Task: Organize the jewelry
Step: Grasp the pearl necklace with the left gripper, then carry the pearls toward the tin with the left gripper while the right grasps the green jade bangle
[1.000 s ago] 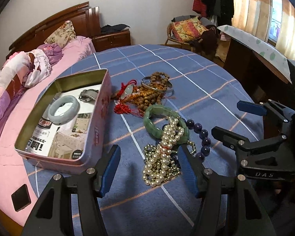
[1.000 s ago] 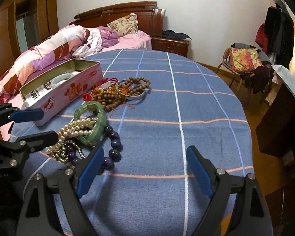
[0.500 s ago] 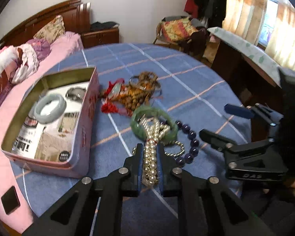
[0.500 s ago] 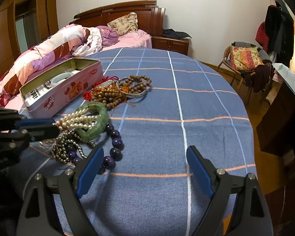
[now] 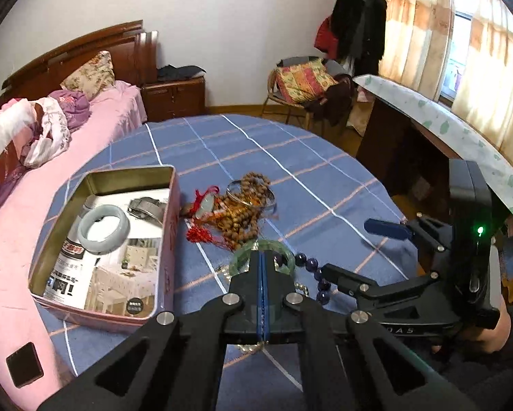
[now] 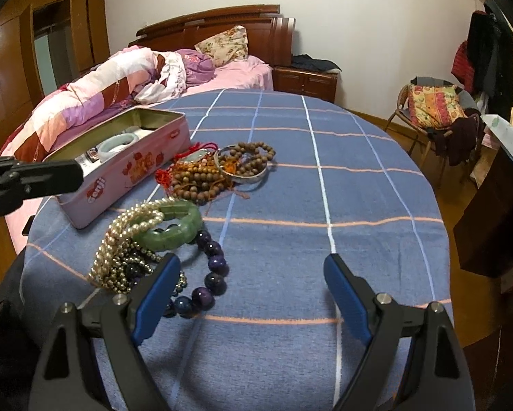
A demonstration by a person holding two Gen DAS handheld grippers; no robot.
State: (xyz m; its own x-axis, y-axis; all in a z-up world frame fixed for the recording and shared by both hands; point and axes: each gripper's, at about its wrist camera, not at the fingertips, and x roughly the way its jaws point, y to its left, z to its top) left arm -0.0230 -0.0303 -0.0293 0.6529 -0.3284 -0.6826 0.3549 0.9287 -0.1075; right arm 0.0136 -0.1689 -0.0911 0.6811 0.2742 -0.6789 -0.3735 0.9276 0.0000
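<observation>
My left gripper (image 5: pixel 261 267) is shut, its jaws pressed together with nothing seen between them, raised above the jewelry heap. In the right wrist view the pearl strands (image 6: pixel 126 236) lie on the blue tablecloth over a green jade bracelet (image 6: pixel 174 226), beside dark purple beads (image 6: pixel 212 267). The left gripper (image 6: pixel 68 174) shows there well above and apart from the pearls. My right gripper (image 6: pixel 249 294) is open and empty, low over the cloth right of the heap. An open pink tin (image 5: pixel 68 274) holds a pale jade bangle (image 5: pixel 103 227).
Brown wooden beads (image 6: pixel 201 181), a red tassel pendant (image 5: pixel 205 205) and a metal bangle (image 6: pixel 246 171) lie past the heap. A bed (image 6: pixel 119 78) borders the table on the left. A dark desk (image 5: pixel 410 144) and a chair (image 6: pixel 431 106) stand to the right.
My left gripper closed over the pearl strands, then shut fully and rose; the pearls lie on the cloth. The right gripper has barely moved.
</observation>
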